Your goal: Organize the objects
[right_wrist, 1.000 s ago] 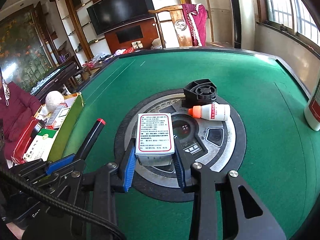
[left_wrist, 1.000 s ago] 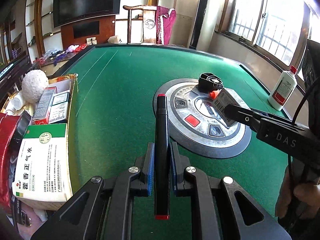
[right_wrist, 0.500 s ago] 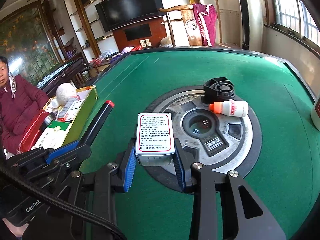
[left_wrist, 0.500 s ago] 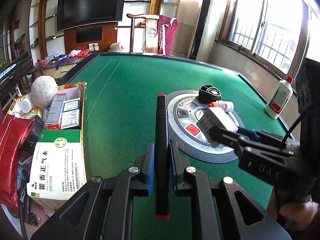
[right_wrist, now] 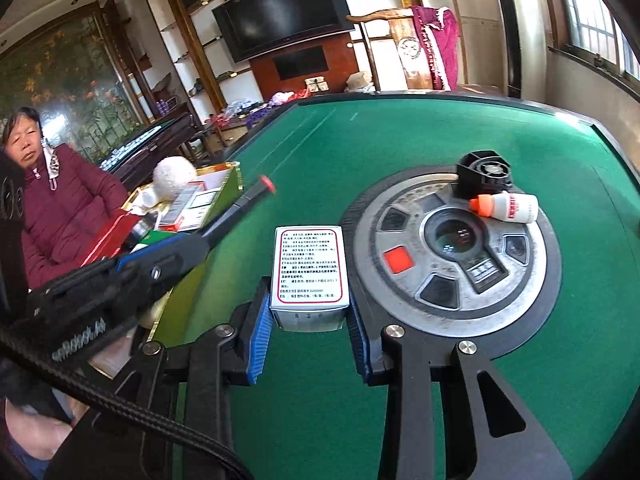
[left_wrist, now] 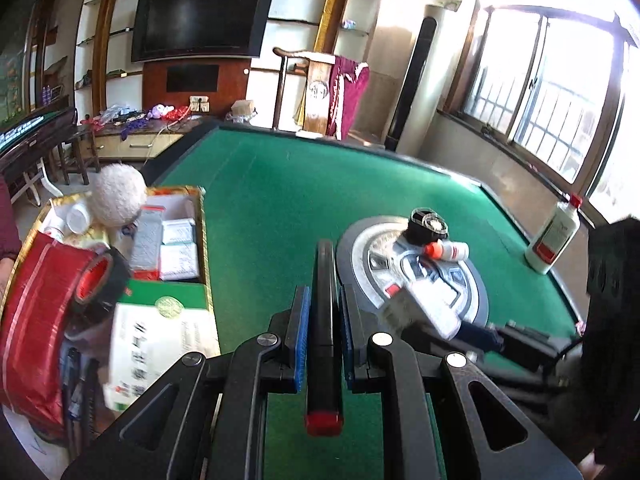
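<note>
Green table (left_wrist: 280, 200): your work surface; its round centre console (right_wrist: 452, 248) carries what is left.

Gold-edged box (left_wrist: 202, 216), at the table's left edge: already stocked with a green-and-white carton (left_wrist: 160, 344), flat packets, a fuzzy white ball (left_wrist: 119, 194) and a red roll. Judged roughly half filled; its near end is blurred and cut off by the frame.

Left to gather, 3 items: tall white bottle (left_wrist: 554, 236) near the far right rim, black fan-like part (right_wrist: 482, 172), and small orange-capped bottle (right_wrist: 506, 207) lying on its side just beside that part.

In transit, 2 items: your right gripper (right_wrist: 308, 316) is clamped on a white medicine box (right_wrist: 308, 272), held above the felt beside the console; your left gripper (left_wrist: 324, 316) is pressed together on a black marker (left_wrist: 325, 320), upright between the pads. Neither is in the box yet.

Hard to read: printing on every label; your hands are mostly out of frame.
</note>
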Motion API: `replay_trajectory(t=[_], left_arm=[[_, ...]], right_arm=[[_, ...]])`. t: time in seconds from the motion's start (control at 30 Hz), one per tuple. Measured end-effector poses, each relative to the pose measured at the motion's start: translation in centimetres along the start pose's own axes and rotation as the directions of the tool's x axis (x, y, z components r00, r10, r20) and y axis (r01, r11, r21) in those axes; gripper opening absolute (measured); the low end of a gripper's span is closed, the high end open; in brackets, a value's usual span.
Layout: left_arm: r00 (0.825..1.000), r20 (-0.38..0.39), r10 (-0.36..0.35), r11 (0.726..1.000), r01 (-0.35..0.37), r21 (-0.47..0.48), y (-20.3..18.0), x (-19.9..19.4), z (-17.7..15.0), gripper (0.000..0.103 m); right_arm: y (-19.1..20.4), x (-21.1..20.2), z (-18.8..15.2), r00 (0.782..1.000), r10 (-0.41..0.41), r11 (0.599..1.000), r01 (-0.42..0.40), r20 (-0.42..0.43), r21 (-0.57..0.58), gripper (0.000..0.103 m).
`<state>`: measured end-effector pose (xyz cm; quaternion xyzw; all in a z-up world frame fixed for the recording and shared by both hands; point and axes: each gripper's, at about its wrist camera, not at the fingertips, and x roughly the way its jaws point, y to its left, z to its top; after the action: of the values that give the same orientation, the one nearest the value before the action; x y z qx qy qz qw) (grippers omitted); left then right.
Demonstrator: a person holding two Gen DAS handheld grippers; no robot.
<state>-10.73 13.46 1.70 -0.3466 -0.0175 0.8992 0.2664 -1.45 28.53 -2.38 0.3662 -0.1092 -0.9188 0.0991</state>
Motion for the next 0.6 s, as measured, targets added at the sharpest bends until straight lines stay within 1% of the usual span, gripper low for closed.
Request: replay_trajectory(t=[0.07, 0.17, 0.3, 0.4, 0.43, 0.5, 0.57, 0.6], left_arm=[[0.999, 0.033, 0.002, 1.0, -0.002, -0.009, 0.8, -1.0, 0.6, 0.012], [0.997, 0.073, 0.025, 0.999, -0.023, -0.035, 2.8, -2.2, 1.3, 0.012], [0.995, 0.069, 0.067, 0.994, -0.06, -0.096, 6.3, -2.1, 1.9, 0.012], [0.995, 0.062, 0.084, 0.988, -0.075, -0.137, 8.1, -1.8, 2.0, 0.012], [0.996, 0.055, 0.075, 0.988, -0.067, -0.142, 8.3, -1.6, 1.9, 0.012], [1.0, 0.025, 0.017, 0.991, -0.014, -0.136, 8.1, -1.1, 1.4, 0.012], [0.998, -0.022, -0.055, 0.996, 0.053, -0.075, 6.7, -0.5, 1.1, 0.012], [0.994, -0.054, -0.095, 0.995, 0.093, -0.04, 5.6, 0.0, 0.7, 0.012]], right_arm=[[1.0, 0.0, -0.2, 1.0, 0.017, 1.0, -0.017, 0.001, -0.011, 0.032], [2.5, 0.0, -0.5, 0.999, 0.044, 0.998, -0.044, -0.001, -0.038, 0.032], [4.5, -0.2, -1.0, 0.997, 0.076, 0.994, -0.076, 0.002, -0.081, 0.033], [5.5, -0.2, -1.2, 0.996, 0.092, 0.991, -0.091, 0.001, -0.098, 0.033], [5.6, -0.2, -1.2, 0.996, 0.091, 0.991, -0.09, 0.005, -0.1, 0.033], [5.5, -0.4, -1.0, 0.997, 0.079, 0.993, -0.077, 0.019, -0.089, 0.032], [4.5, -1.3, -0.6, 0.997, 0.05, 0.997, -0.047, 0.053, -0.056, 0.033], [3.9, -1.7, -0.4, 0.997, 0.037, 0.999, -0.034, 0.07, -0.036, 0.032]])
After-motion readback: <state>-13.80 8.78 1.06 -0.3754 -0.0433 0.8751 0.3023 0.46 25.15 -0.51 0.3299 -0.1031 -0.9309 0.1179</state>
